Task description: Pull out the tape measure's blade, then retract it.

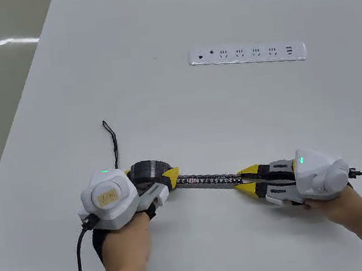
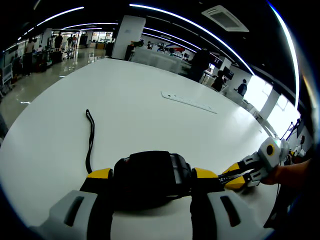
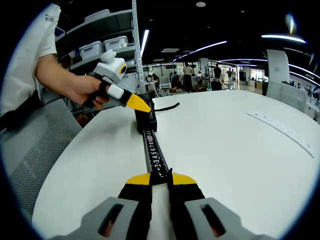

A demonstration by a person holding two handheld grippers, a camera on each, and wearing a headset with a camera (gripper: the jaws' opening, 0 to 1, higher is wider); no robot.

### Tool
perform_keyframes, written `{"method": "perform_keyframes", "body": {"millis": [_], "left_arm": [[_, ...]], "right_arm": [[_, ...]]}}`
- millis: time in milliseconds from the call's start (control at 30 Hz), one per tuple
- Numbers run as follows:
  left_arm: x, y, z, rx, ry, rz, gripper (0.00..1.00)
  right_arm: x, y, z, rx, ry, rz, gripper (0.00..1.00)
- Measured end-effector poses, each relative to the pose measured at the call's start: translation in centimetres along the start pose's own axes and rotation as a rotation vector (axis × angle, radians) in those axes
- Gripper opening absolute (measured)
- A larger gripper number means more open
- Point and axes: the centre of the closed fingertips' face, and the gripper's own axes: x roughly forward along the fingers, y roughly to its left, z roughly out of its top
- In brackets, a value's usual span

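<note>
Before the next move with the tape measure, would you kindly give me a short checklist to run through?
1. Left tool clamped across the tape measure case: ok.
2. Right tool pinching the blade near its end: ok.
3. Blade running straight between the two tools: ok.
4. Strap lying behind the case, off the blade: ok.
5. Power strip well away from the blade's line: ok.
6. Whether the blade is locked: cannot tell.
</note>
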Motion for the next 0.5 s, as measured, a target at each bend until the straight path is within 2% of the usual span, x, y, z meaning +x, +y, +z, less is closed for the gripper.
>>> {"method": "perform_keyframes", "body": {"millis": [500], "left_arm": [[0.0,0.1,0.1,-0.001,0.000,0.000,0.59]], "right_arm": [[1.3,0.0,0.5,0.001,-0.001,0.008,0.11]]}}
